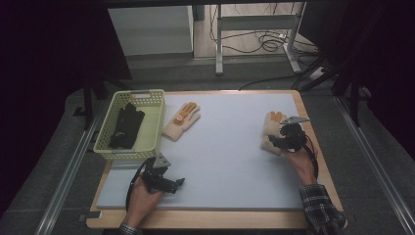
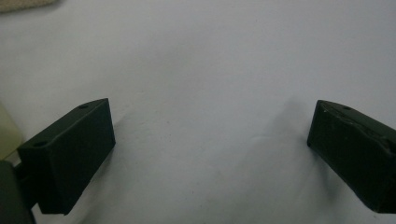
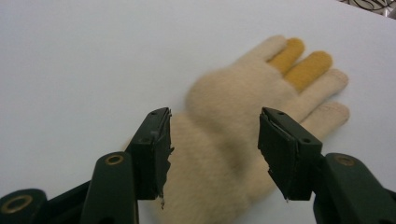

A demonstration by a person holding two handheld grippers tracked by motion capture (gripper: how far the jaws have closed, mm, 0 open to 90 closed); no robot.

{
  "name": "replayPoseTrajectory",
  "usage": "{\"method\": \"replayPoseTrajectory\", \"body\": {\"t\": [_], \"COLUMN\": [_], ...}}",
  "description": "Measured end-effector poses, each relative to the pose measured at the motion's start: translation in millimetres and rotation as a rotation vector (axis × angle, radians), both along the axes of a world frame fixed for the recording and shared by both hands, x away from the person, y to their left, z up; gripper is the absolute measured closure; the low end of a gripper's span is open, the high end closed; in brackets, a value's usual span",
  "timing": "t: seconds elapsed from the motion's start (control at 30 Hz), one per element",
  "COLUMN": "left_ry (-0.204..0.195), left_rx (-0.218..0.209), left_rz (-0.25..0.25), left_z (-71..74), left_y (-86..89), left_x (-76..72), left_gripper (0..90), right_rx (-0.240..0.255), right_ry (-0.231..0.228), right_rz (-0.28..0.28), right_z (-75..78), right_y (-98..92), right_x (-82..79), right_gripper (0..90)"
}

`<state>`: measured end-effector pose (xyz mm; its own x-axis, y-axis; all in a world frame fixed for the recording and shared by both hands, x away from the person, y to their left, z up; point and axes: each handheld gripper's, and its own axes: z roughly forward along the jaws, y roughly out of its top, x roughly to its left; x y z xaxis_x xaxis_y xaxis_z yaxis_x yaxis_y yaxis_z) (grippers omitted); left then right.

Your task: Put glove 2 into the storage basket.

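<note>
I find no brand, label or readable writing on anything here; the nearest thing to a mark is a small dark pattern on the back of the far glove, too small to make out.

My right tool point(image 3: 214, 151) hangs over the cuff end of a cream glove point(image 3: 243, 126) near the right edge of the tabletop point(image 1: 230, 142). Its jaws stand partly apart, one on each side of the glove's cuff, and I cannot see the pads pressing on the fabric. The glove lies flat, palm area fuzzy and plush, with two mustard-yellow fingers among the cream ones, fingers pointing away from me.

My left tool point(image 2: 210, 144) rests low at the near left of the tabletop, jaws wide, with nothing but bare white surface between them.

A second cream glove point(image 1: 182, 120) of the same woolly make lies near the middle left, just beside a pale yellow basket point(image 1: 155, 122). The basket is plastic with a lattice wall and holds a pair of black gloves point(image 1: 126, 126), bunched and dark. Nothing lies between my right tool and its glove; the stretch of tabletop between the two cream gloves is open.

The tabletop is a smooth white sheet on a wooden board with rounded corners. Beyond it are grey floor, metal rails, a white desk frame and loose cables point(image 1: 264, 41).
</note>
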<state>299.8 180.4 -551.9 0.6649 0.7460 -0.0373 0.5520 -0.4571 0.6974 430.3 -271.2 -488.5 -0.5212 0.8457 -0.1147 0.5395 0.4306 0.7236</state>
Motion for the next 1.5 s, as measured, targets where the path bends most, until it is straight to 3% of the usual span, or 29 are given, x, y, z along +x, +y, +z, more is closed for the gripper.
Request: {"method": "replayPoseTrajectory", "body": {"t": [0.1, 0.27, 0.43, 0.5, 0.53, 0.57, 0.77, 0.87, 0.93, 0.97, 1.07, 1.27, 1.5], "left_ry": [0.001, 0.0, 0.001, 0.001, 0.001, 0.001, 0.001, 0.001, 0.001, 0.001, 0.001, 0.0, 0.001], "left_rx": [-0.001, -0.001, 0.001, 0.001, 0.001, 0.001, 0.001, 0.001, 0.001, 0.001, -0.002, -0.001, 0.0], "left_rz": [0.0, 0.0, -0.002, -0.002, -0.002, -0.002, -0.002, -0.002, -0.002, -0.002, 0.0, 0.0, 0.0], "left_z": [0.0, 0.0, 0.1, 0.1, 0.1, 0.1, 0.0, 0.1, 0.1, 0.1, -0.1, -0.1, -0.1], "left_y": [0.0, 0.0, 0.2, 0.2, 0.2, 0.2, 0.2, 0.2, 0.2, 0.2, 0.0, 0.0, 0.1], "left_x": [0.0, 0.1, 0.0, 0.1, 0.1, 0.1, 0.1, 0.1, 0.1, 0.1, 0.1, 0.1, 0.1], "left_gripper": [0.8, 0.8, 0.8, 0.9, 0.8, 0.8, 0.9, 0.8, 0.9, 0.9, 0.8, 0.8, 0.9], "right_rx": [-0.007, 0.018, -0.007, 0.011, 0.022, 0.073, 0.072, 0.101, 0.11, 0.139, 0.131, 0.13, 0.13], "right_ry": [0.012, 0.041, 0.064, 0.08, 0.086, 0.112, 0.116, 0.118, 0.113, 0.091, 0.071, 0.045, 0.046], "right_rz": [-0.008, -0.011, -0.008, -0.016, -0.017, -0.004, -0.02, -0.023, -0.016, -0.018, -0.024, 0.041, 0.186], "right_z": [-3.0, -13.5, -21.1, -23.5, -25.1, -26.8, -25.4, -24.8, -22.4, -17.3, -8.3, 8.3, 28.3], "right_y": [-2.3, -4.5, -3.2, -4.4, -5.0, -7.4, -6.2, -8.5, -11.5, -14.5, -14.2, -0.9, 43.7], "right_x": [7.6, 26.9, 37.6, 41.1, 42.2, 42.4, 37.4, 35.8, 33.8, 30.2, 24.5, 8.7, -25.0], "right_gripper": [42.7, 31.4, 27.3, 27.6, 31.6, 41.9, 59.5, 64.9, 76.2, 79.7, 80.6, 83.6, 83.7]}}
